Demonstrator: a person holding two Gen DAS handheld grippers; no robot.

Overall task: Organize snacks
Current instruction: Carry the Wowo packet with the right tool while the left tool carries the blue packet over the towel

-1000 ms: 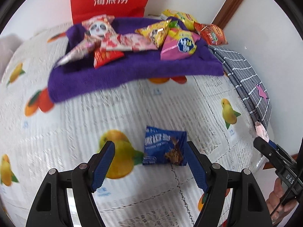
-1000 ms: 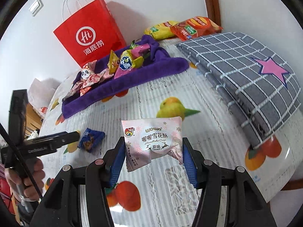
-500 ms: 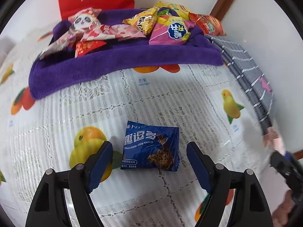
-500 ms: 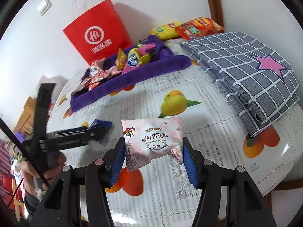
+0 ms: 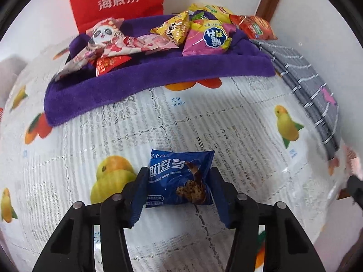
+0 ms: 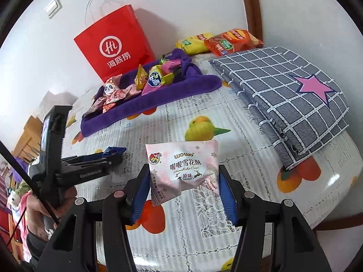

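Note:
A blue chocolate-chip cookie packet (image 5: pixel 177 176) lies on the fruit-print tablecloth (image 5: pixel 226 136). My left gripper (image 5: pixel 179 172) straddles it, its jaws closing with both blue pads against the packet's sides. In the right wrist view that left gripper (image 6: pixel 113 154) sits low at the left over the cloth. Above the table, my right gripper (image 6: pixel 182 170) is shut on a pink snowflake-crisp packet (image 6: pixel 183 165). At the back, a purple towel (image 5: pixel 158 83) carries several snack packets (image 5: pixel 206 38).
A red paper bag (image 6: pixel 113 45) stands against the wall behind the purple towel (image 6: pixel 158 99). Orange and yellow chip bags (image 6: pixel 226 40) lie at the back right. A folded grey checked cloth (image 6: pixel 283 95) covers the right side. A person's hand (image 6: pixel 38 215) holds the left tool.
The left jaws have drawn in from wide apart onto the blue packet. The right gripper still holds the pink packet, lifted slightly, and the left tool has come nearer in its view.

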